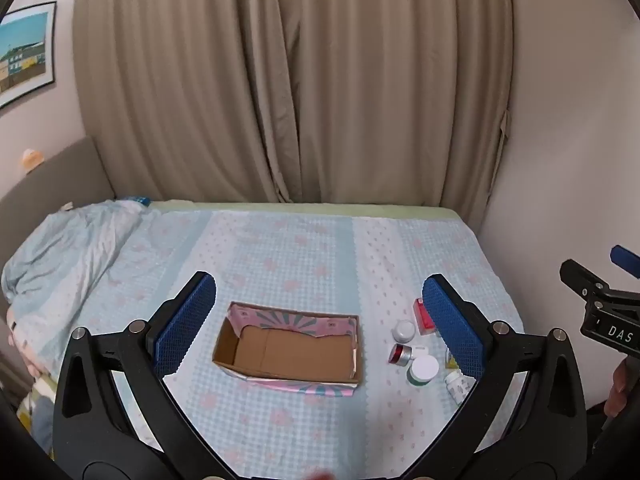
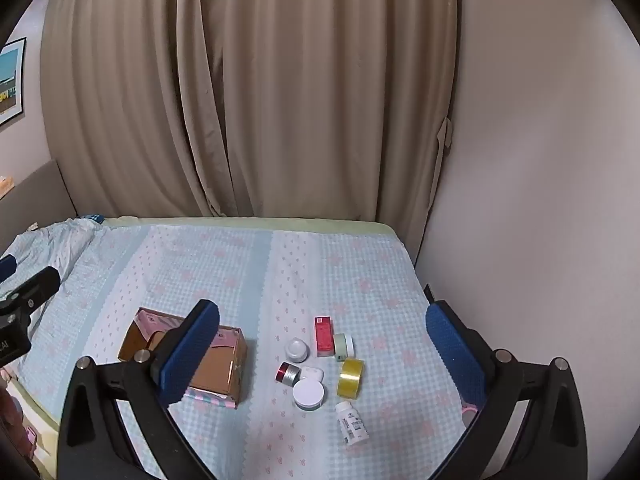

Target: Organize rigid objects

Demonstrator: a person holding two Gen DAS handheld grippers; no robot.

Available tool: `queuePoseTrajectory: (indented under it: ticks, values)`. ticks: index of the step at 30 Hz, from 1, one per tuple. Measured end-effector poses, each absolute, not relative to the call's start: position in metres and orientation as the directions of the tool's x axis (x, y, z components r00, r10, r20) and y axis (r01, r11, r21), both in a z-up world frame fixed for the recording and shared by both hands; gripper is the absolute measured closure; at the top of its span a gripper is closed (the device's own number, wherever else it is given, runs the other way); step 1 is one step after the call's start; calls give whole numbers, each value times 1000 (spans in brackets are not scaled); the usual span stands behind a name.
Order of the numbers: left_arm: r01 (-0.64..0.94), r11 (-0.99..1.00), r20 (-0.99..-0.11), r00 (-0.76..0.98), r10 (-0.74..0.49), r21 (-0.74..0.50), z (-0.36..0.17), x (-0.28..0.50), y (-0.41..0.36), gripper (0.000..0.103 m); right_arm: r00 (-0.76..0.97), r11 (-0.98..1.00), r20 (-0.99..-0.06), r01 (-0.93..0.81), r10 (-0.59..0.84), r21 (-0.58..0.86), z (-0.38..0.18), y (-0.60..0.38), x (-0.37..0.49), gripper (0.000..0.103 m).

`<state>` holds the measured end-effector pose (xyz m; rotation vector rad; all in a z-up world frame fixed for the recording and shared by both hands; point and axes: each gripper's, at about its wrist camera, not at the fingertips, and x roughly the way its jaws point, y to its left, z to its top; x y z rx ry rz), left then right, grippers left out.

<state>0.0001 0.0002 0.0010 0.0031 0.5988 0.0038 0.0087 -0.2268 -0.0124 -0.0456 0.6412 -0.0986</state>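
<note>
An open, empty cardboard box (image 1: 292, 350) (image 2: 218, 368) lies on the bed. To its right is a cluster of small items: a red carton (image 2: 323, 335), a white jar (image 2: 297, 349), a red and silver jar (image 2: 287, 373), a white-lidded green jar (image 2: 308, 395), a yellow tape roll (image 2: 350, 377), a pale green jar (image 2: 343, 345) and a white pill bottle (image 2: 352, 422) on its side. My left gripper (image 1: 318, 328) is open above the box. My right gripper (image 2: 322, 356) is open above the cluster. Both are empty.
The bed (image 2: 248, 272) has a light blue patterned sheet, with a crumpled blanket (image 1: 68, 248) at the left. Beige curtains (image 1: 288, 80) hang behind it and a wall (image 2: 540, 200) borders the right side. A grey headboard (image 1: 52, 176) stands at the left.
</note>
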Motion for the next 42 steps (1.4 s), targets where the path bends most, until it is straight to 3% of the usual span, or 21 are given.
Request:
queuePoseTrajectory:
  ticks: [5, 42]
  values:
    - [1, 1000, -567, 824, -12, -19, -2, 9, -2, 1, 795, 990, -592, 82, -135, -116, -14, -217, 5, 0]
    - [-3, 1000, -550, 835, -10, -22, -4, 2, 5, 1, 808, 997, -584, 58, -79, -55, -16, -229, 14, 0]
